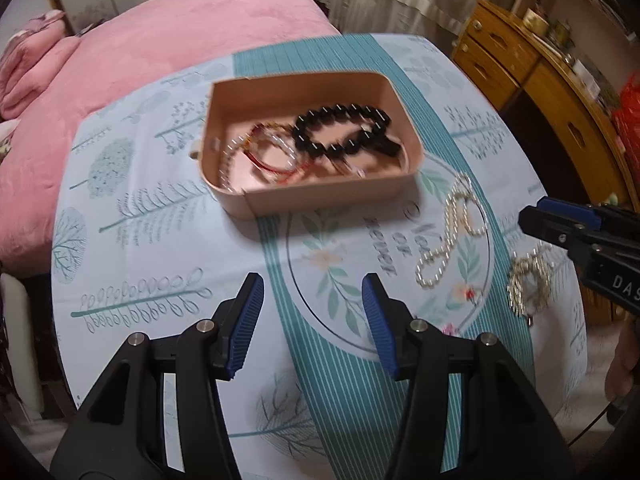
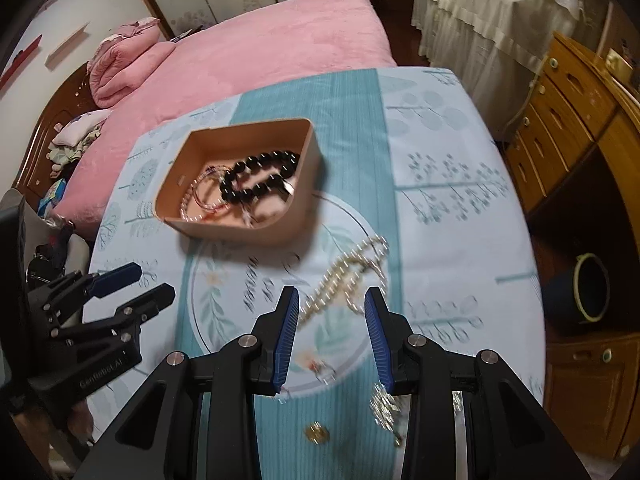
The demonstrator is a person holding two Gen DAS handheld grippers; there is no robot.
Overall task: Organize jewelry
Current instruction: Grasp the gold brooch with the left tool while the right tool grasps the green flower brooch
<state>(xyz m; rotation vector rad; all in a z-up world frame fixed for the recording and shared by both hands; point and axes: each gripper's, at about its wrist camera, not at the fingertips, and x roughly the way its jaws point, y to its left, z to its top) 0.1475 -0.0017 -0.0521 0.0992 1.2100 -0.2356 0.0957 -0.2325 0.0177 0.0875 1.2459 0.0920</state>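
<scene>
A tan box (image 1: 332, 200) (image 2: 240, 236) stands on the table and holds a black bead bracelet (image 1: 340, 130) (image 2: 260, 178) and red and clear bead strings (image 1: 264, 156) (image 2: 204, 196). A pearl necklace (image 1: 450, 232) (image 2: 348, 276) lies on the cloth right of the box. A gold chain (image 1: 526, 286) (image 2: 386, 404) lies nearer the front, with a small gold piece (image 2: 317, 434) beside it. My left gripper (image 1: 312, 316) (image 2: 138, 280) is open and empty above the cloth. My right gripper (image 2: 331, 328) (image 1: 532, 216) is open and empty, hovering over the near end of the pearl necklace.
The round table has a teal and white leaf-print cloth (image 1: 160, 240) (image 2: 440, 200). A pink bed (image 1: 120, 60) (image 2: 260, 52) lies behind it. A wooden dresser (image 1: 540, 80) (image 2: 580, 140) stands at the right, with a dark pot (image 2: 580, 292) on the floor.
</scene>
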